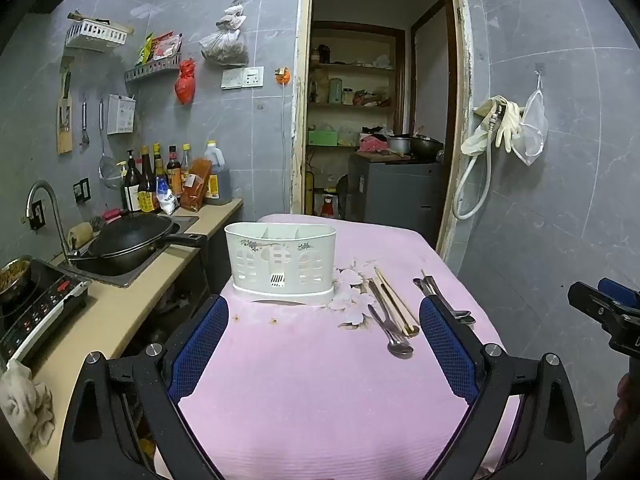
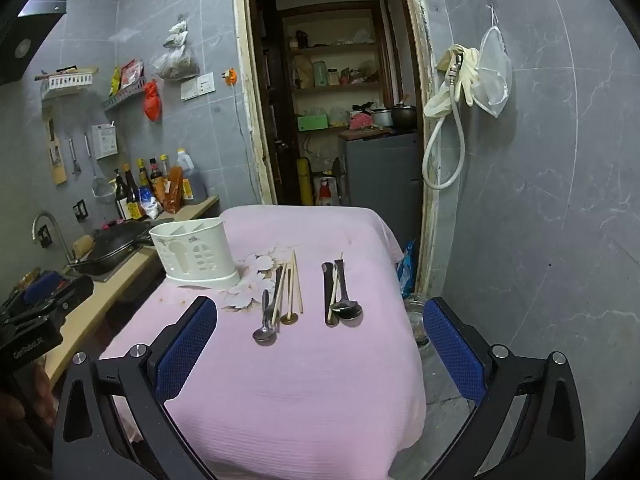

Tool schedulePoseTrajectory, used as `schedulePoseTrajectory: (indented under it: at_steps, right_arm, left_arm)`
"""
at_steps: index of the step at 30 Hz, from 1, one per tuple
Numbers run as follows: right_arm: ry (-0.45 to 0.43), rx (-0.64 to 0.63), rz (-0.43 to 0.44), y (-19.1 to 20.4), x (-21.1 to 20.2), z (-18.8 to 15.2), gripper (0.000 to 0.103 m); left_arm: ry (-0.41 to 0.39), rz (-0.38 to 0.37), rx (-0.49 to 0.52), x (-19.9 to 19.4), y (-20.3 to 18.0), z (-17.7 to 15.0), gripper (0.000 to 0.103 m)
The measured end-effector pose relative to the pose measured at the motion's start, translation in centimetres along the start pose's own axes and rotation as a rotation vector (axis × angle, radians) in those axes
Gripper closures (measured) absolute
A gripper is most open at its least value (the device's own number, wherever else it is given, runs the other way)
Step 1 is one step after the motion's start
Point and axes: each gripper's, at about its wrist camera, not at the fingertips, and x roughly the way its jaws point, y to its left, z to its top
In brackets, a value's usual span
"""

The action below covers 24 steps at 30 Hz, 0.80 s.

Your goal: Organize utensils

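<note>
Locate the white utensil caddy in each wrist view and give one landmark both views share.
Left wrist view: white utensil caddy stands centre frame at the pink table's far end, left of the utensils.
Right wrist view: caddy sits left of centre, on the table's far left corner.
Shared landmark: the open doorway behind the table.

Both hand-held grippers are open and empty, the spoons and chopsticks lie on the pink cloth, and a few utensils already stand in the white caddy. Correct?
Not quite. The white perforated plastic utensil caddy holds nothing; the left wrist view shows only bare dividers inside. The rest stands: the metal spoons and wooden chopsticks lie on the pink tablecloth, and the left hand-held gripper and right hand-held gripper are open and empty.
</note>
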Motion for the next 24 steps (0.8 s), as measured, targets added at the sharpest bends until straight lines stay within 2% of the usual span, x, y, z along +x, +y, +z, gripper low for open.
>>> schedulePoseTrajectory:
  at_steps: [24]
  right_arm:
    - [0.000,0.002,-0.002,0.16,0.33,0.07,0.000]
  left_arm:
    - [-0.003,-0.001,0.002,0.00,-0.01,-0.01,0.010]
